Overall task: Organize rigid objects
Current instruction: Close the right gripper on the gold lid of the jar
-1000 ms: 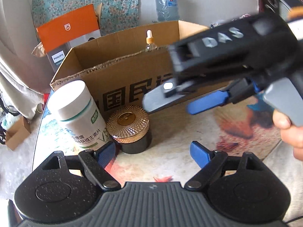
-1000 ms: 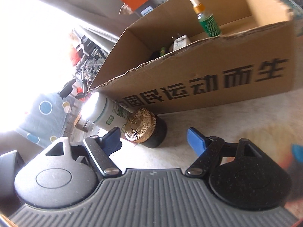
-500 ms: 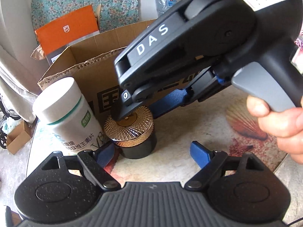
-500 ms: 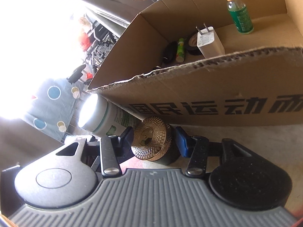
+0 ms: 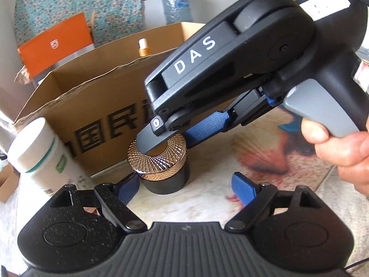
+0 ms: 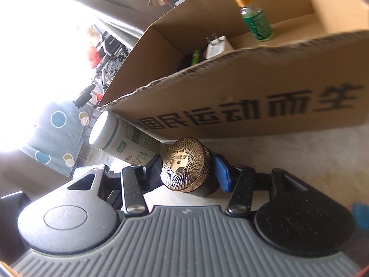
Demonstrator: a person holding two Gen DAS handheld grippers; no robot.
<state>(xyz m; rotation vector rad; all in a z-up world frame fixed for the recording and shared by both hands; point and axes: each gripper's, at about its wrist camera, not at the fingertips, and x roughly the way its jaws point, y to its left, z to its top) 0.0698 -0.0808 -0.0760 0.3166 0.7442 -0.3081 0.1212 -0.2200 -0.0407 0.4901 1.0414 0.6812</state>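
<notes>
The big cardboard box [image 6: 242, 97] takes up the far side of the table [image 5: 265, 161], its open top facing up and its printed front wall standing just behind everything else. Inside it, seen from the right wrist view, a green dropper bottle [image 6: 254, 20] stands upright near the far wall, with a white plug adapter [image 6: 216, 46] and a few small dark items lying further left. Beyond the box, an orange carton [image 5: 55, 43] leans by a floral cloth, and a clear water bottle [image 5: 176, 7] stands at the wall.

On the table, a white supplement bottle [image 5: 39, 154] stands at the left, near the box's front corner and close to the table's left edge. Just right of it sits the black jar with a gold lid [image 6: 184, 170], close in front of the box wall. The right gripper [image 6: 186, 173], held by a hand [image 5: 341, 147], reaches in from the right; its jaws are opening, yet the fingers hug either side of the jar, and I cannot tell whether the pads press on it. The white bottle crowds its left finger.

The left gripper [image 5: 184, 187] hovers nearer, fingers well apart and empty, its left fingertip just beside the jar's base. Open tabletop lies to the right of the jar.
</notes>
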